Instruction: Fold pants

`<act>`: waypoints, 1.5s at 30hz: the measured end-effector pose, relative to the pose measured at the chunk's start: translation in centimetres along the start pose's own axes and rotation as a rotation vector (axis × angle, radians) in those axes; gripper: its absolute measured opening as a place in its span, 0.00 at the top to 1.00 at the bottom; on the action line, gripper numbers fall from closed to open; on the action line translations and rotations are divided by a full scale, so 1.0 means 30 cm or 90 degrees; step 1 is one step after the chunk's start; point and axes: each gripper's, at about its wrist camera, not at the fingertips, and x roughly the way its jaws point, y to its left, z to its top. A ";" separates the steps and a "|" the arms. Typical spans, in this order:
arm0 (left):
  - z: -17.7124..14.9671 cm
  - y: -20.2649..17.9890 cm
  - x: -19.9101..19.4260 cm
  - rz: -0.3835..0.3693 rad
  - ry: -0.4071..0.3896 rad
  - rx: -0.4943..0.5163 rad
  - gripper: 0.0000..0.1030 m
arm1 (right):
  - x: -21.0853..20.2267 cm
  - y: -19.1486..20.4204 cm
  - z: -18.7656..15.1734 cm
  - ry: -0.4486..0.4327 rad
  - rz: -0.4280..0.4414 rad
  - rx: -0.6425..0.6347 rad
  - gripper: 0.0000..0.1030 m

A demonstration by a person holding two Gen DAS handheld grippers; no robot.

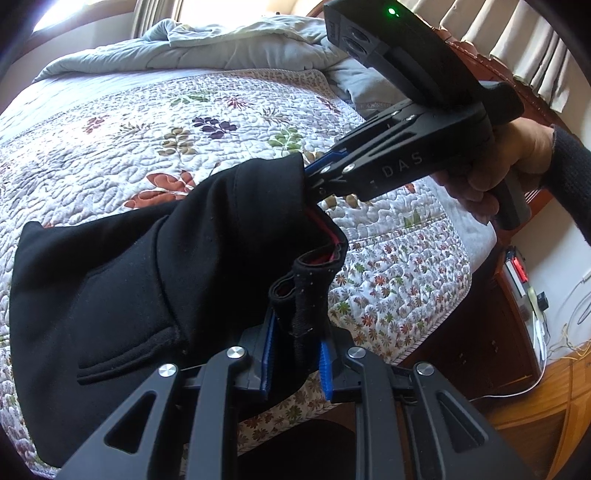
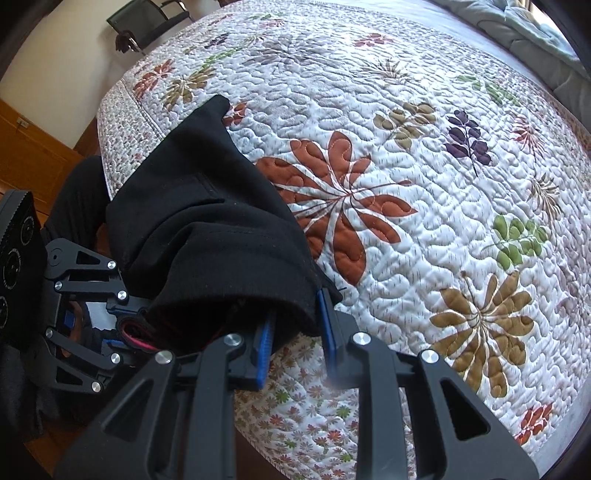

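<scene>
Black pants [image 1: 122, 266] with a red inner lining lie partly on the floral quilt [image 1: 147, 122], their waistband lifted at the bed's near edge. My left gripper [image 1: 297, 354] is shut on a bunched end of the waistband, which fills the gap between the blue pads. My right gripper [image 1: 314, 177] enters from the right of the left wrist view, shut on the other end of the waistband. In the right wrist view the pants [image 2: 207, 221] drape from my right gripper [image 2: 295, 332] towards the bed's far corner, and the left gripper [image 2: 122, 332] shows at lower left, gripping the same band.
A crumpled grey duvet [image 1: 207, 44] lies at the head of the bed. A wooden nightstand [image 1: 517, 332] with small devices stands beside the bed, on a wooden floor. A dark chair [image 2: 147, 22] stands past the bed's far corner. A hand [image 1: 491, 173] and dark sleeve hold the right gripper.
</scene>
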 end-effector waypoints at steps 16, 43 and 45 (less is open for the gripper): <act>-0.018 0.045 -0.082 -0.107 0.002 -0.026 0.32 | -0.063 0.028 -0.110 -0.043 -0.082 0.120 0.64; 0.036 0.473 -0.288 -0.055 -0.041 -0.079 0.14 | -0.148 0.087 -0.183 -0.346 0.164 0.332 0.51; 0.045 0.556 -0.277 -0.095 -0.029 -0.112 0.14 | -0.134 0.058 -0.203 -0.360 0.185 0.363 0.49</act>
